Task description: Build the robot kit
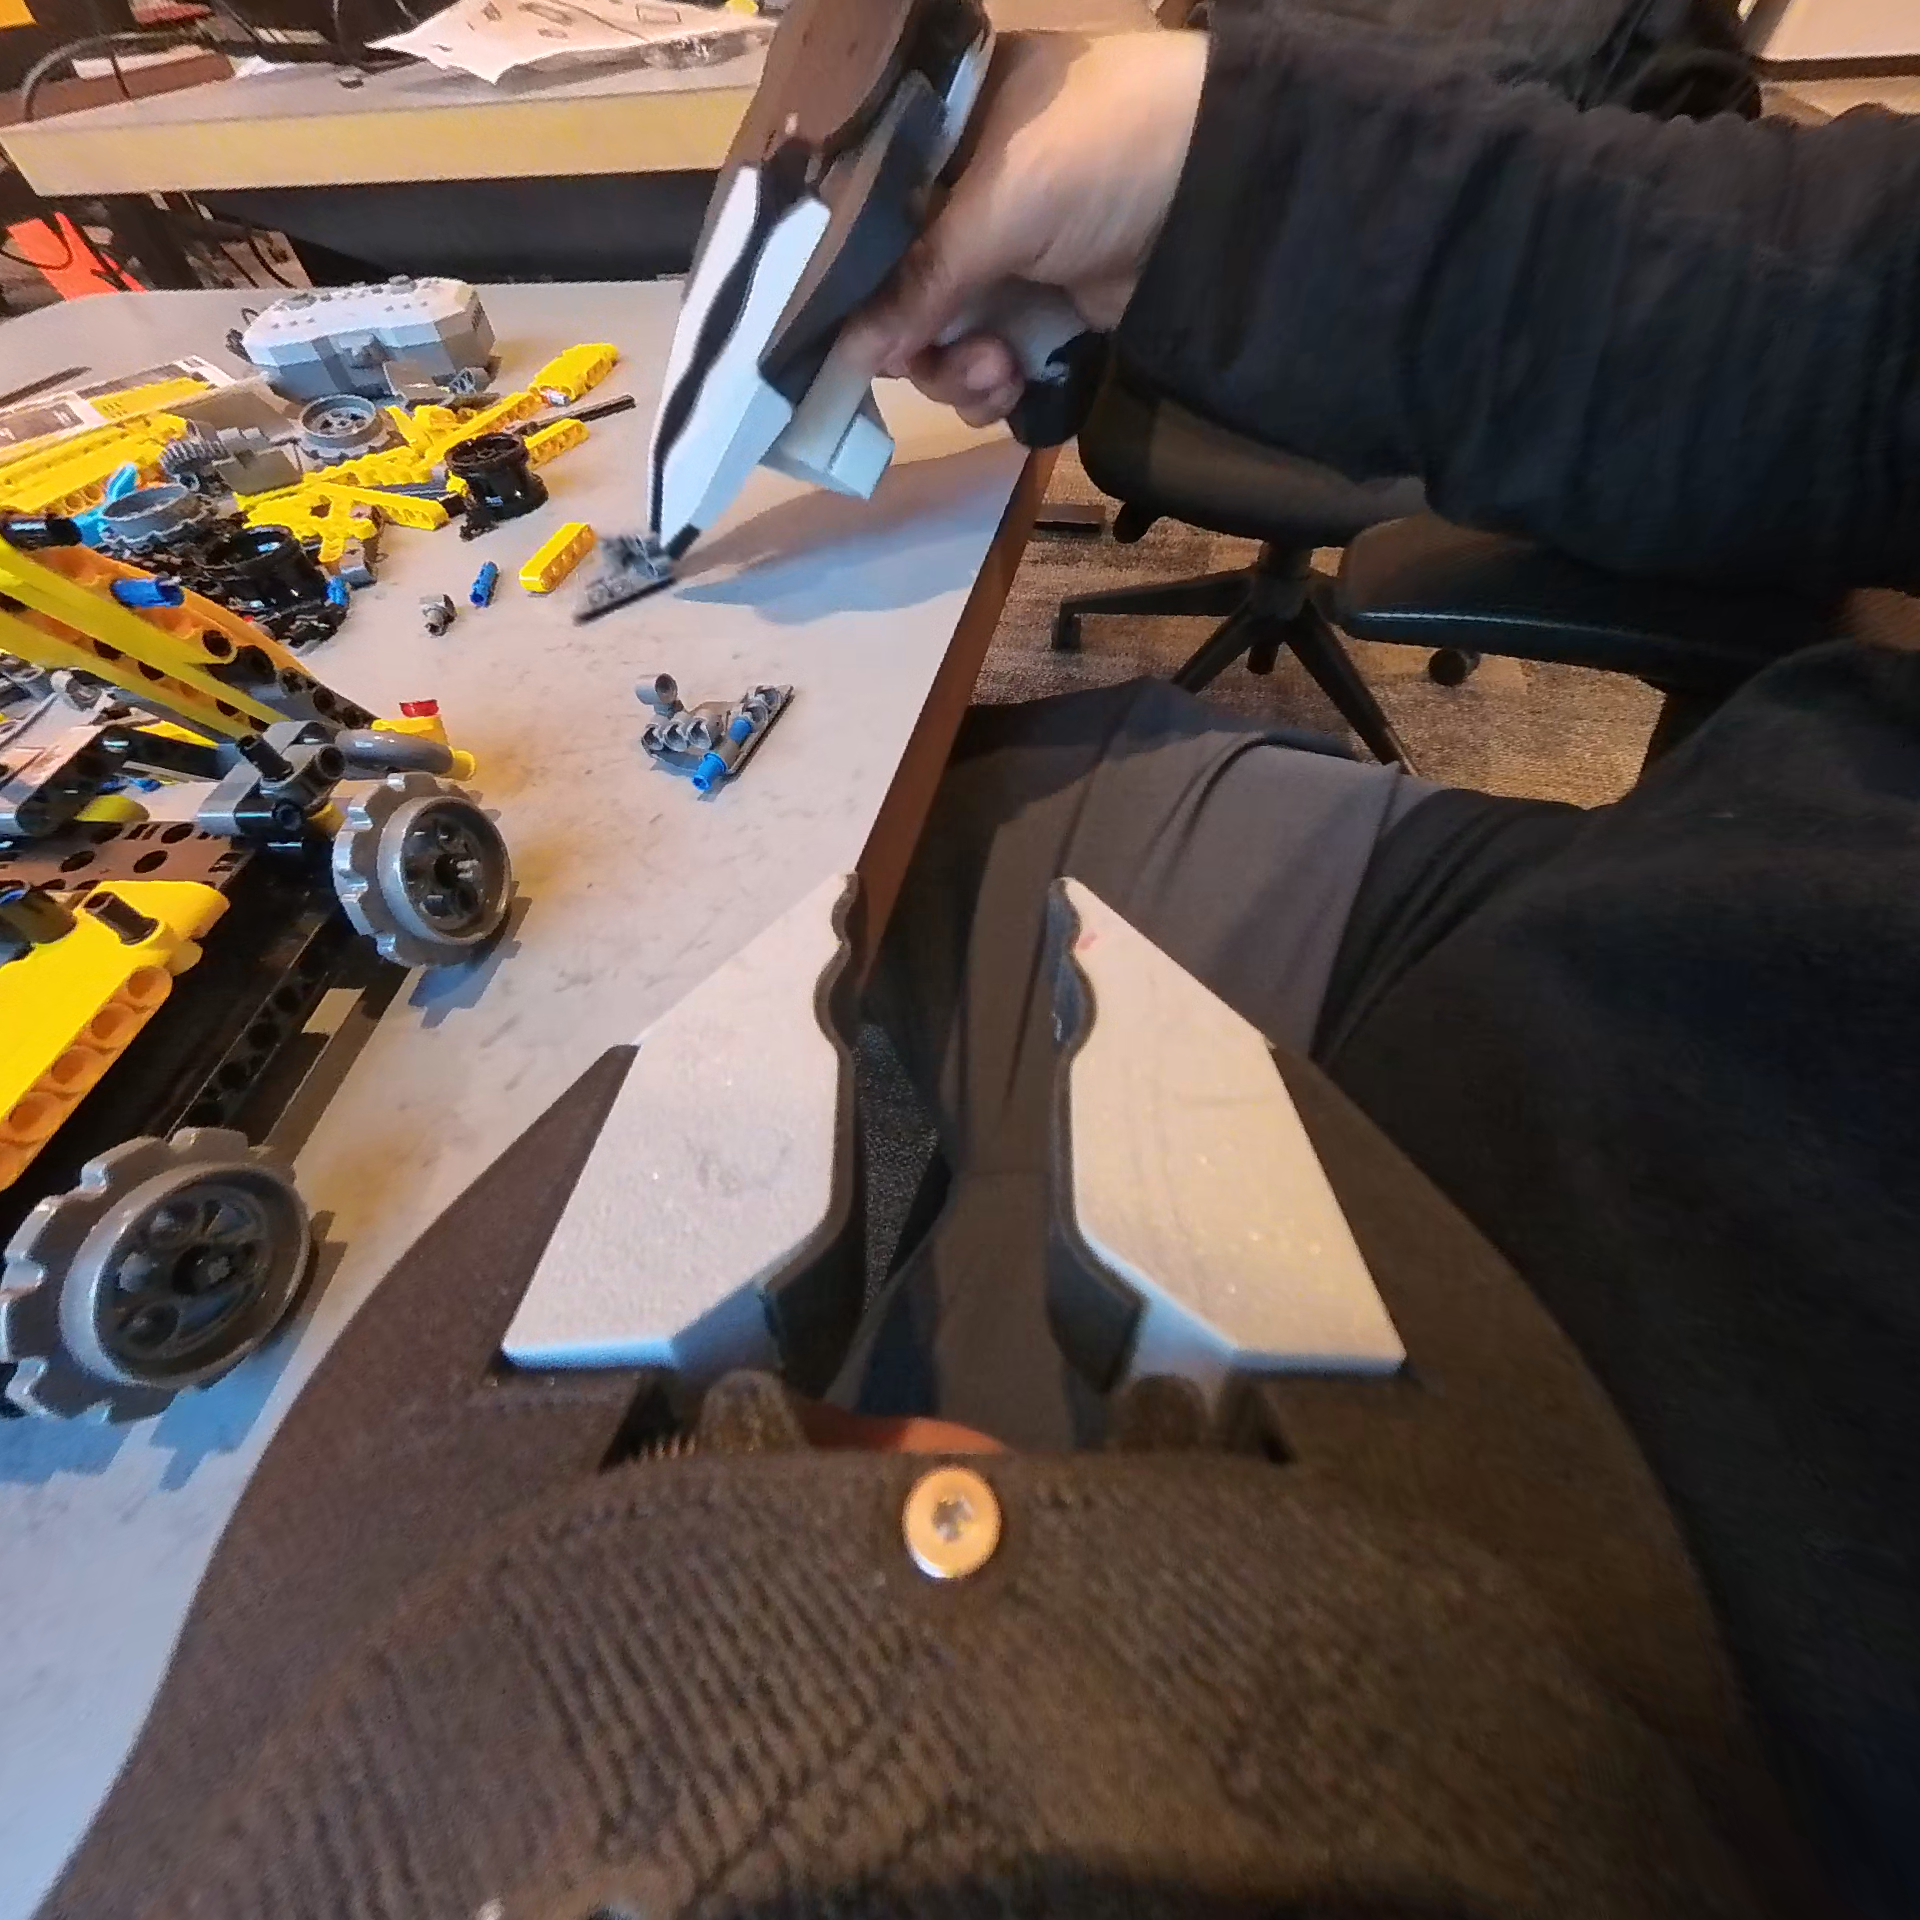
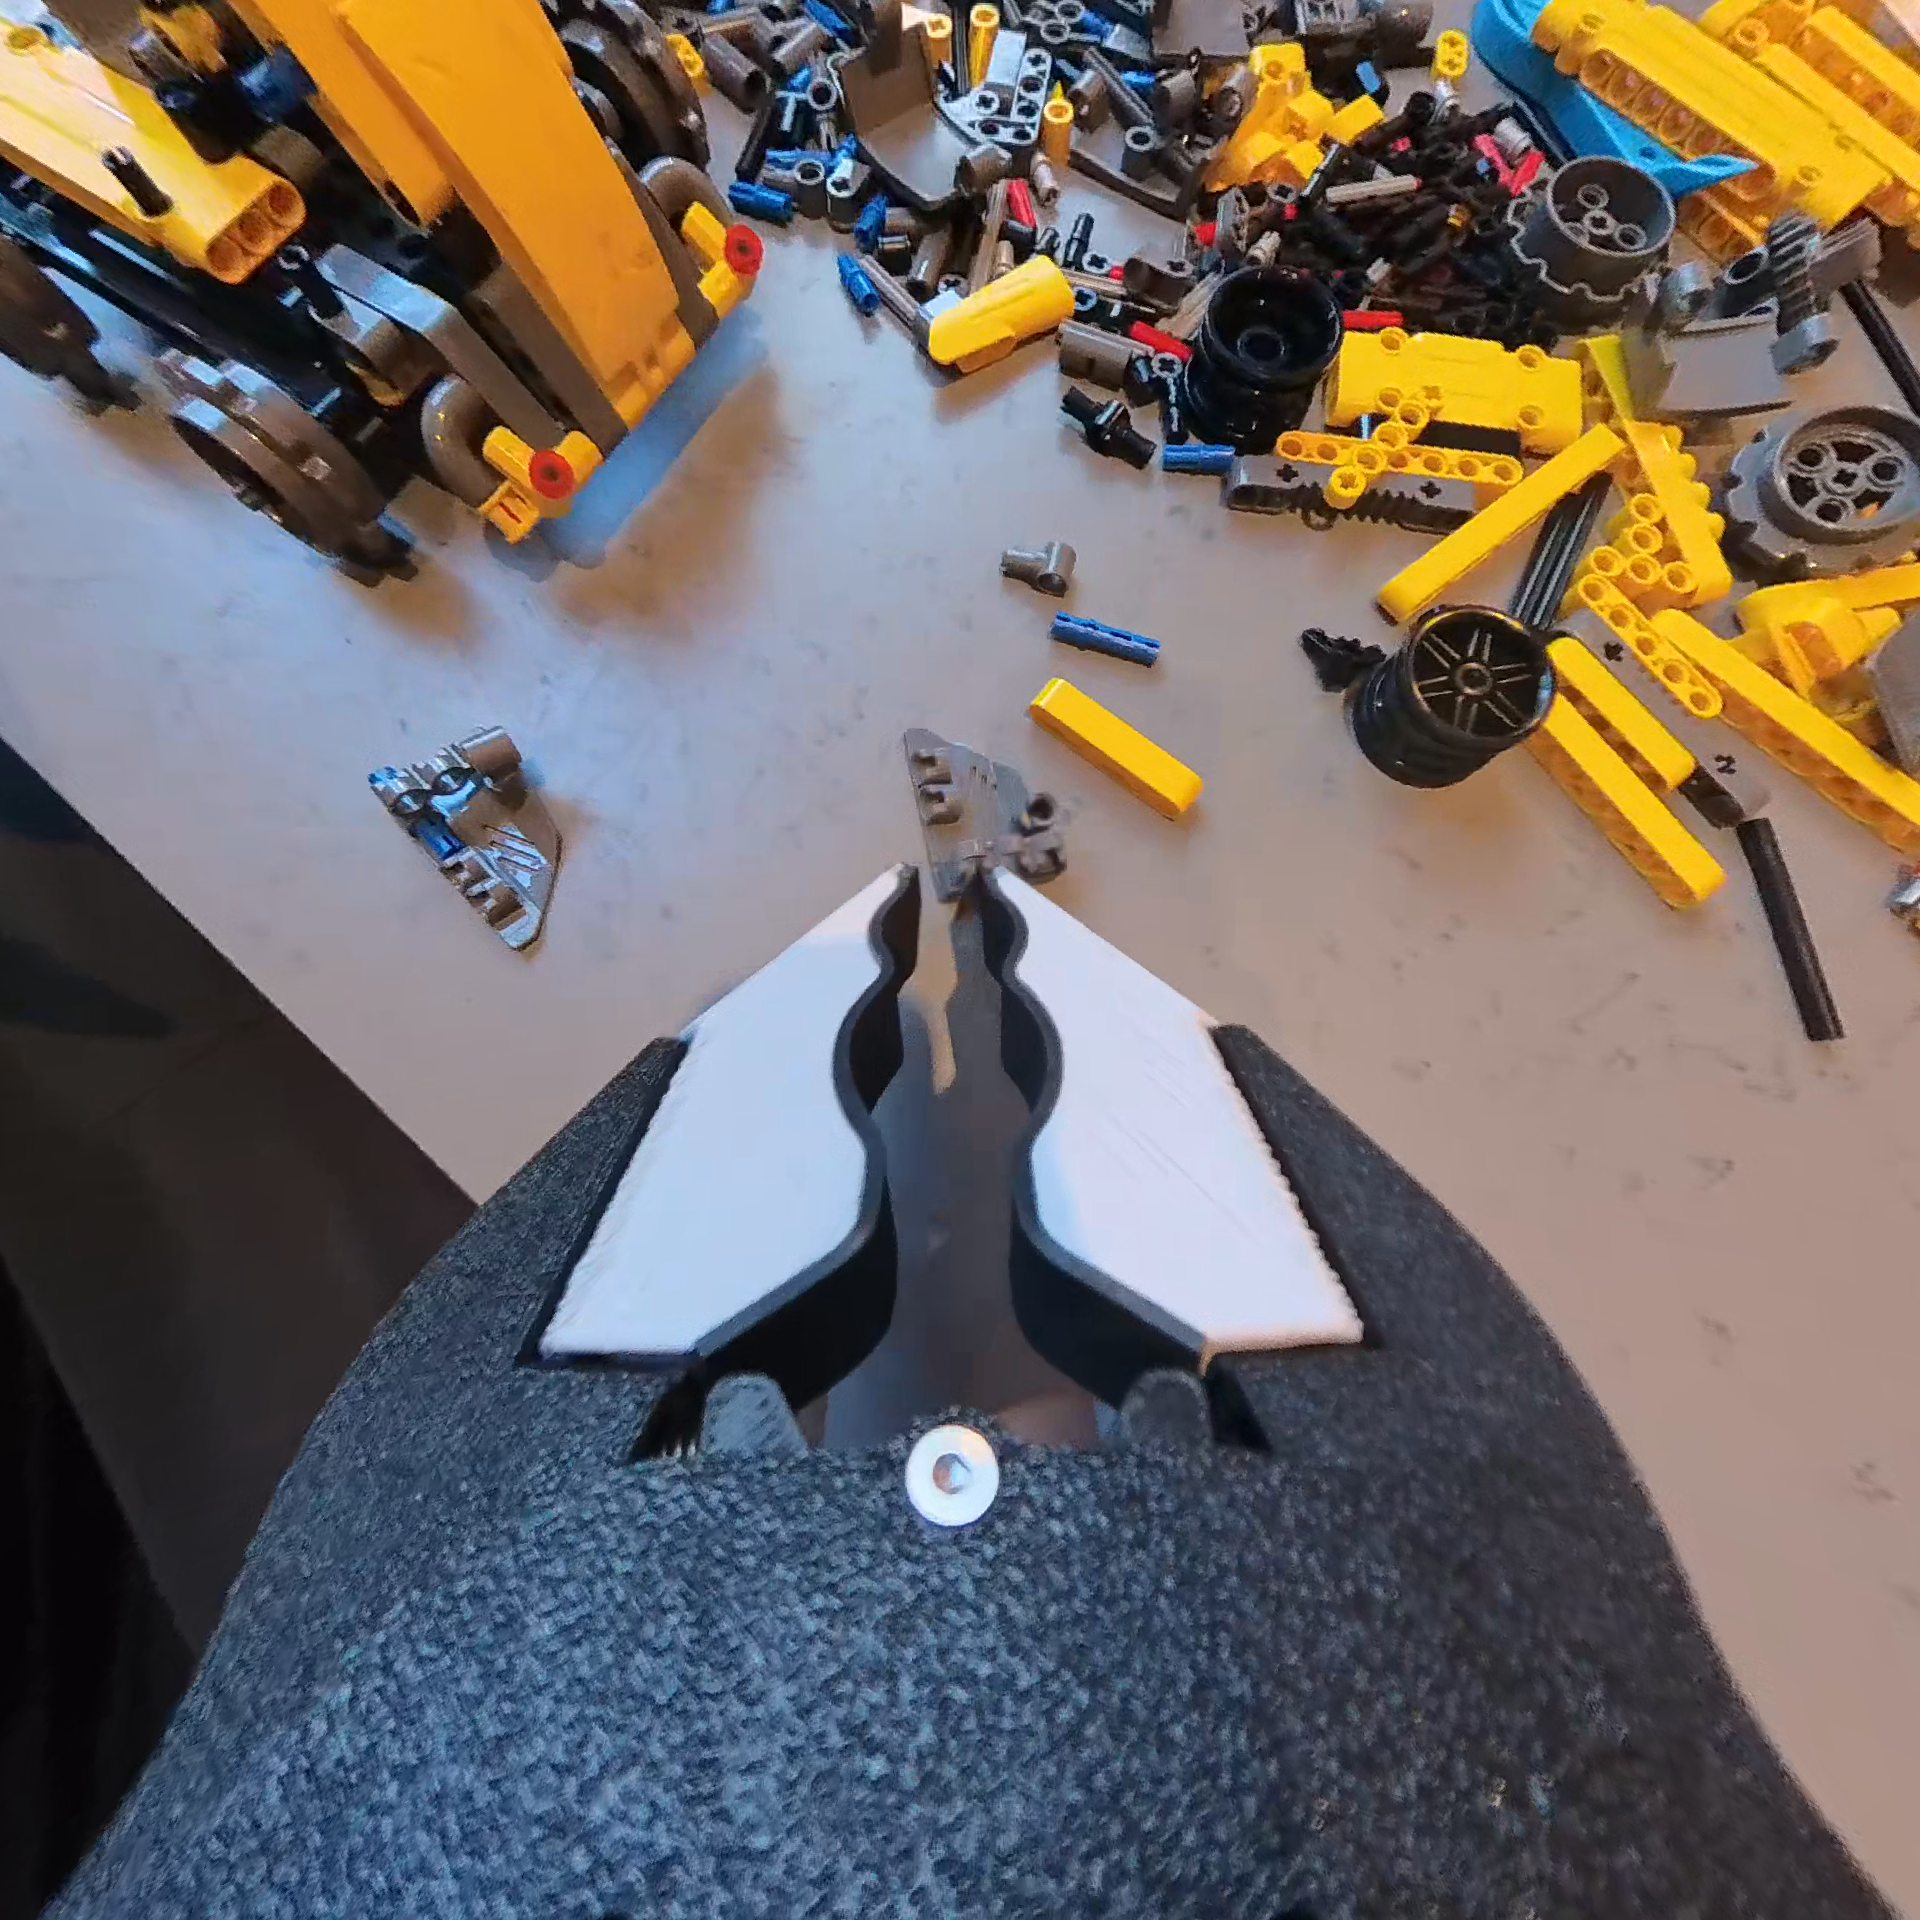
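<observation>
Model vehicle (image 2: 343,260) left, loose parts pile (image 2: 1455,312) right, on table (image 2: 727,644).

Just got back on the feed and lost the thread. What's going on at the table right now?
A person is working with a tool in each hand over a grey table strewn with building-toy parts. The right tool is pinched on a small dark grey panel piece, beside a loose yellow beam. The left tool hangs open and empty at the table edge, over the person's lap. A partly built yellow vehicle stands to the left, with a second grey panel assembly lying apart.
</observation>
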Tool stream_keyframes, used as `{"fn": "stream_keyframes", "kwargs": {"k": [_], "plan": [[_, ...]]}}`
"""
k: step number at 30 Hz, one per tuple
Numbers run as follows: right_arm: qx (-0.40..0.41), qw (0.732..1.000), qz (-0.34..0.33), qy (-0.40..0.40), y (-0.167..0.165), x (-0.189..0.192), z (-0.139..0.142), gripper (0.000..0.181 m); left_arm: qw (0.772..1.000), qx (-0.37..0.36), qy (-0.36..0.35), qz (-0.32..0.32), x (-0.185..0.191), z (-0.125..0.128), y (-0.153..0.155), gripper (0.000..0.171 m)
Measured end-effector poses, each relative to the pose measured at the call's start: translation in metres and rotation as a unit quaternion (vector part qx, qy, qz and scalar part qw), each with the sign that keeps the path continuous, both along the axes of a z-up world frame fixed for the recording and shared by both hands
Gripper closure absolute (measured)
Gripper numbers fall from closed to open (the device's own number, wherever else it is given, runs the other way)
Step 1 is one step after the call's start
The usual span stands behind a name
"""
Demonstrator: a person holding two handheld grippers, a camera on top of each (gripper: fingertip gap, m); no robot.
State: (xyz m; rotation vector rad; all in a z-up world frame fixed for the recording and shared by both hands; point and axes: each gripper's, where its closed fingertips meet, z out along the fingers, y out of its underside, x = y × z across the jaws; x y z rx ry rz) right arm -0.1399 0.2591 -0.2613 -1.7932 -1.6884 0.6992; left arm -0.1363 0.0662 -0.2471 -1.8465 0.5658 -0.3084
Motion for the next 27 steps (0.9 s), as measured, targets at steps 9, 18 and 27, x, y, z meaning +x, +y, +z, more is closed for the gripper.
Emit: {"fn": "stream_keyframes", "kwargs": {"k": [9,18,27], "plan": [[-0.011,0.999,-0.02,0.029,0.017,0.007,0.011,0.154,1.0,0.001,0.0,0.0,0.0,0.001,-0.001,0.139],[0.02,0.999,0.031,0.024,0.007,-0.002,0.007,0.149,1.0,-0.004,-0.001,-0.001,0.001,-0.002,0.001,0.139],[0.02,0.994,0.104,-0.017,0.012,-0.004,-0.008,0.146,1.0,-0.005,0.002,0.001,-0.001,-0.003,0.001,0.139]]}}
